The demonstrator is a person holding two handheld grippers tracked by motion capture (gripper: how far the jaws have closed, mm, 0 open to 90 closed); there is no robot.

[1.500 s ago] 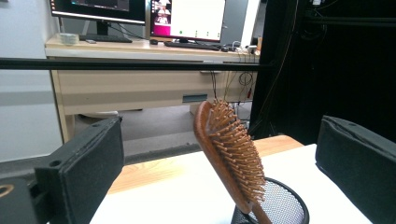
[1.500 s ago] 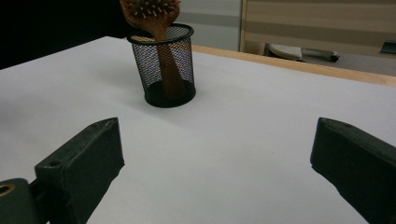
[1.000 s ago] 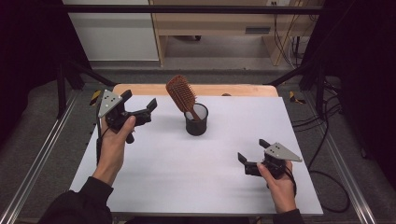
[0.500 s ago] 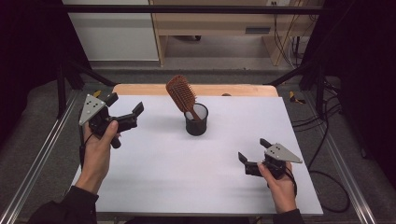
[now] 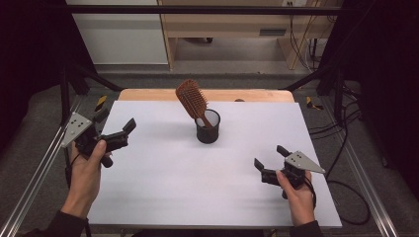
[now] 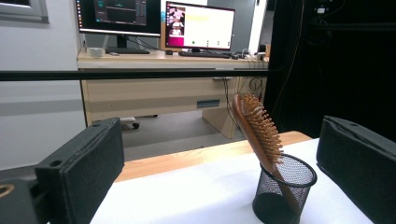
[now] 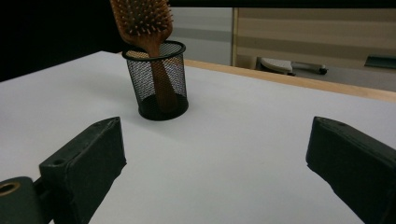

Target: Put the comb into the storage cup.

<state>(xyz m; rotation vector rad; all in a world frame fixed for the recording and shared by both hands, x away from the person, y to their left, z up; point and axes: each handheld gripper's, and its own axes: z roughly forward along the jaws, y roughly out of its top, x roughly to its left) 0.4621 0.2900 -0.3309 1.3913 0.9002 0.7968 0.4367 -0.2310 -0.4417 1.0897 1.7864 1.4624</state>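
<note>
A brown wooden hairbrush (image 5: pixel 190 98) stands handle-down, leaning left, in a black mesh cup (image 5: pixel 208 129) at the back middle of the white table. My left gripper (image 5: pixel 116 122) hovers open at the table's left edge, well left of the cup, nothing between its jaws. My right gripper (image 5: pixel 270 158) rests open near the front right, also holding nothing. In the left gripper view the brush (image 6: pixel 259 123) and cup (image 6: pixel 280 191) sit ahead, to the right of my open left gripper (image 6: pixel 219 135). In the right gripper view the cup (image 7: pixel 159 84) and brush (image 7: pixel 142 18) stand beyond my open right gripper (image 7: pixel 215 130).
The white table top (image 5: pixel 163 182) has a wooden strip (image 5: pixel 148 95) along its back edge. Metal frame rails (image 5: pixel 34 182) run along the left side, and cables (image 5: pixel 346 148) lie on the floor at the right. A desk with monitors (image 6: pixel 201 25) stands behind.
My left gripper has drawn back left and toward the person, away from the cup, still open. The right gripper, brush and cup have not moved.
</note>
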